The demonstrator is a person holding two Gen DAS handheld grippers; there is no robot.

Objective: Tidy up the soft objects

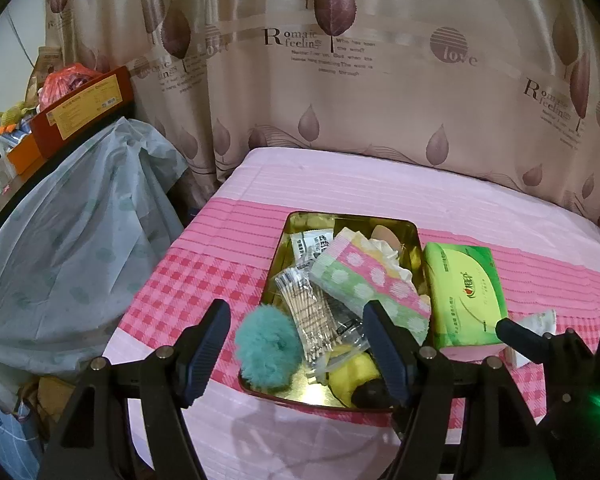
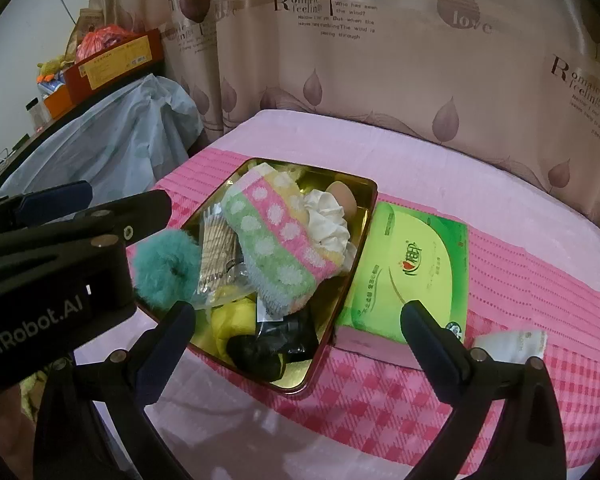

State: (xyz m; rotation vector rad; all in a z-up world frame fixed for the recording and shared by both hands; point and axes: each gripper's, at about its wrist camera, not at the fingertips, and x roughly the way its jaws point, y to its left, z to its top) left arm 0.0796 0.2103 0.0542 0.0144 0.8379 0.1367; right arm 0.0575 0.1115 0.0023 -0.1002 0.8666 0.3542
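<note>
On pink checked bedspread before leaf-print curtain, gold tin, both tongs released.

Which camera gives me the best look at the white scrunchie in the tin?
The right wrist view. There the white scrunchie lies in plain sight beside the polka-dot towel. In the left wrist view the towel hides most of it; only a sliver shows.
</note>
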